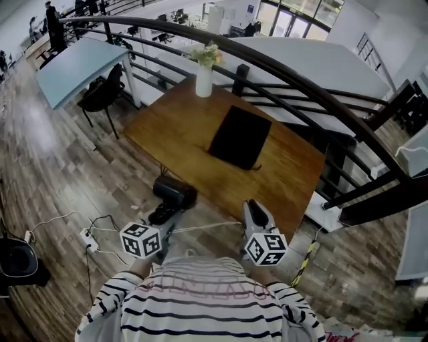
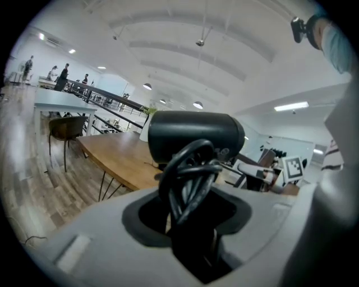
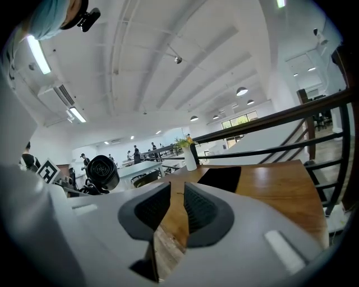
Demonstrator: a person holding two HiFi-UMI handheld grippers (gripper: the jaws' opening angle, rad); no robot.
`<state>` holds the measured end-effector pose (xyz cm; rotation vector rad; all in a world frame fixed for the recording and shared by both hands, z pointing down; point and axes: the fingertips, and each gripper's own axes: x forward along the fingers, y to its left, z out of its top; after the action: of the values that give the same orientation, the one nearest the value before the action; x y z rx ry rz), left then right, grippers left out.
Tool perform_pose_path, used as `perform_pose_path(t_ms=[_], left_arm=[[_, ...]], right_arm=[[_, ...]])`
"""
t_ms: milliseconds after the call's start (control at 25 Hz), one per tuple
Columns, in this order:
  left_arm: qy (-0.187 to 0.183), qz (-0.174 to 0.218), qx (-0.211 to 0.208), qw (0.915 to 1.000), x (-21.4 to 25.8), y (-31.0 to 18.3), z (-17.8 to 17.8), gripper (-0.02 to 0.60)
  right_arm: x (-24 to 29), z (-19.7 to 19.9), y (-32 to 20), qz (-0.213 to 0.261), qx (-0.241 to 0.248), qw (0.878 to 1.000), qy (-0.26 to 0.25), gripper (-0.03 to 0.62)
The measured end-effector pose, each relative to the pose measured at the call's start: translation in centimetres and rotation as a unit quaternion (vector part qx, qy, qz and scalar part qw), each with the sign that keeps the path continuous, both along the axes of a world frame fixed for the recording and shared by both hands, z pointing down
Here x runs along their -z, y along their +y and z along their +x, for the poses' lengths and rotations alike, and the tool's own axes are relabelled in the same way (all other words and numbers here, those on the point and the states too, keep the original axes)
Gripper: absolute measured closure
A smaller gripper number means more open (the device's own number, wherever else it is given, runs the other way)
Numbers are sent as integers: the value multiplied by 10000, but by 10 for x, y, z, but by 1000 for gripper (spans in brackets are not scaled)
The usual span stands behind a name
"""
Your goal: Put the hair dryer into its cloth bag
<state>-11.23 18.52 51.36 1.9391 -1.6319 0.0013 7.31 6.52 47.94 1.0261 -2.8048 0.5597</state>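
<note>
Bright ceiling lamps (image 3: 38, 54) and daylit windows (image 1: 294, 15); fisheye bending at the edges; near gripper bodies blurred.

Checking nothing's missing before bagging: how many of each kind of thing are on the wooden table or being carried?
hair dryer: 1
black cloth bag: 1
white vase with flowers: 1
Total: 3

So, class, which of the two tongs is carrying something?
The left tongs, clamped on the black hair dryer; the right tongs are empty, pads apart.
</note>
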Motion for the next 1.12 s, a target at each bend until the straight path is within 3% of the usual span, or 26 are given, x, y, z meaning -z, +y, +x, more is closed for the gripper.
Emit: perform_pose_path(t_ms=[360,800,1120], left_arm=[[200,-37,-198,9996,-10,-22,-21,413],[212,-174,-53,9996,-11,-65,-46,411],[226,-151,43,9996,-9,-122,-54,413]], right_arm=[[-7,-14,-13,-84,-241,9996,137,497],[-2,-45,-76,50,49,9991,418,482],[-6,-57,-132,200,269,9970,701,477]])
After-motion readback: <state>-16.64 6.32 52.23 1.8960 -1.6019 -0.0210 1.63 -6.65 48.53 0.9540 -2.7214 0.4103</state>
